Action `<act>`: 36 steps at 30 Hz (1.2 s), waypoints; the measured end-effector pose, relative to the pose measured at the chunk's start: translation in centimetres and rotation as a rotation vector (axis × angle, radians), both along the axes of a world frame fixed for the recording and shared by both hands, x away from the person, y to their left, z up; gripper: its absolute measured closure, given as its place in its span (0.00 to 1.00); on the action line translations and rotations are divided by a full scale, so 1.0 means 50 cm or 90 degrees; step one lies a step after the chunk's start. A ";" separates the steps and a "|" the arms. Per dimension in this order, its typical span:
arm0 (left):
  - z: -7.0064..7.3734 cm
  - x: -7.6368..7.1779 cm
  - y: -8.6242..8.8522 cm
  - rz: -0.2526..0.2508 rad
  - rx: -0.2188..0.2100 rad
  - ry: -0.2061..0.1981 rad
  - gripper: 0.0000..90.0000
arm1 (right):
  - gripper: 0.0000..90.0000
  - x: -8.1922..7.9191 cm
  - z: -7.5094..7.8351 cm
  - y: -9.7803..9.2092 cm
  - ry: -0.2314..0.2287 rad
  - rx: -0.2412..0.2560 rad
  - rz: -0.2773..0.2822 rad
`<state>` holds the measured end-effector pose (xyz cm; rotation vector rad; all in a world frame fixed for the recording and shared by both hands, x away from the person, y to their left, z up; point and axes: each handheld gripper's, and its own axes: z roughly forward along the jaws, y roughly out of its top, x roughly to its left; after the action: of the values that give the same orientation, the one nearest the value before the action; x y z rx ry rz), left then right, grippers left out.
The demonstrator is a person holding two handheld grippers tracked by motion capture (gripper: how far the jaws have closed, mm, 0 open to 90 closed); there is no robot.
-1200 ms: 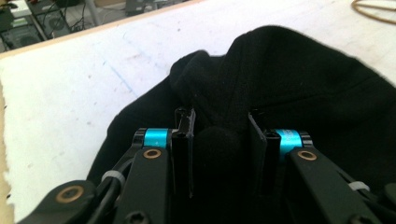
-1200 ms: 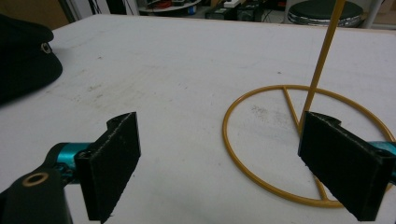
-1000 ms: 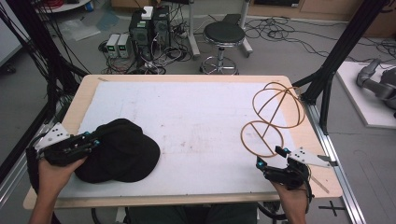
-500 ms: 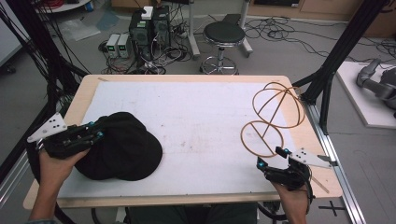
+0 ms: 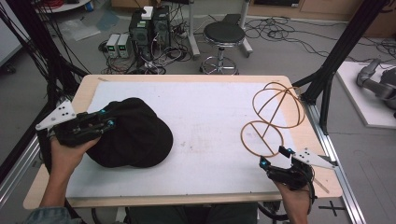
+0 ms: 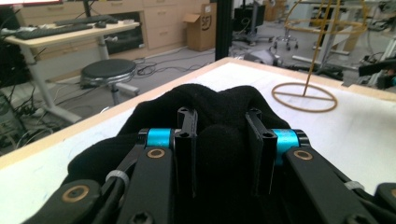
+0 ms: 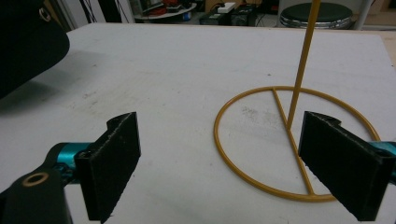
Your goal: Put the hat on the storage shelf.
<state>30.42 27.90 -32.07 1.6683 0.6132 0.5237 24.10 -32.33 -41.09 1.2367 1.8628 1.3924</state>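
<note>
Black cap (image 5: 133, 133) lies on the left part of the white table top (image 5: 210, 116), crown up and somewhat crumpled, its rounded edge toward the middle of the table; the left gripper (image 5: 103, 125) comes in from the left edge and has its jaws clenched on a fold of the cap's fabric, as the left gripper view shows with black cloth (image 6: 219, 135) bunched between the two pads and bulging above them; no logo or label can be read on the cap from these angles. At the right side stands a yellow wire hat stand (image 5: 273, 116), a flat ring base with a crossbar, a slim upright rod and a globe-shaped wire cage at the top, well apart from the cap; the right gripper (image 5: 275, 157) rests at the near right corner of the table, just beside the near edge of the ring base, with its jaws spread wide and grasping nothing; in the right gripper view the base ring (image 7: 289, 140) and rod sit between and beyond the parted pads. On the floor beyond the table are a black round stool (image 5: 224, 35) and computer boxes among cables; in the left gripper view a cardboard box (image 6: 201, 30) far off bears the letters "SF".
</note>
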 end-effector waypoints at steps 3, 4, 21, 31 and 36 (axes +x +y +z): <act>0.018 0.013 -0.018 -0.016 -0.008 -0.010 0.77 | 0.14 0.000 0.000 0.002 0.000 -0.003 0.002; 0.024 0.016 -0.023 -0.020 -0.008 -0.012 0.77 | 0.14 0.001 0.000 0.002 -0.003 -0.006 0.003; 0.108 0.096 -0.095 -0.073 -0.063 -0.025 0.77 | 0.14 -0.001 -0.001 0.001 0.004 -0.002 0.004; 0.164 0.138 -0.162 -0.115 -0.078 -0.039 0.77 | 0.14 -0.003 -0.001 0.000 0.005 0.000 0.006; 0.184 0.157 -0.186 -0.130 -0.103 -0.032 0.77 | 0.14 -0.005 -0.001 -0.001 0.007 0.003 0.006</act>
<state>38.26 18.62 -22.88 1.5389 0.4308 0.3579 23.87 -32.37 -41.13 1.2428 1.8761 1.3985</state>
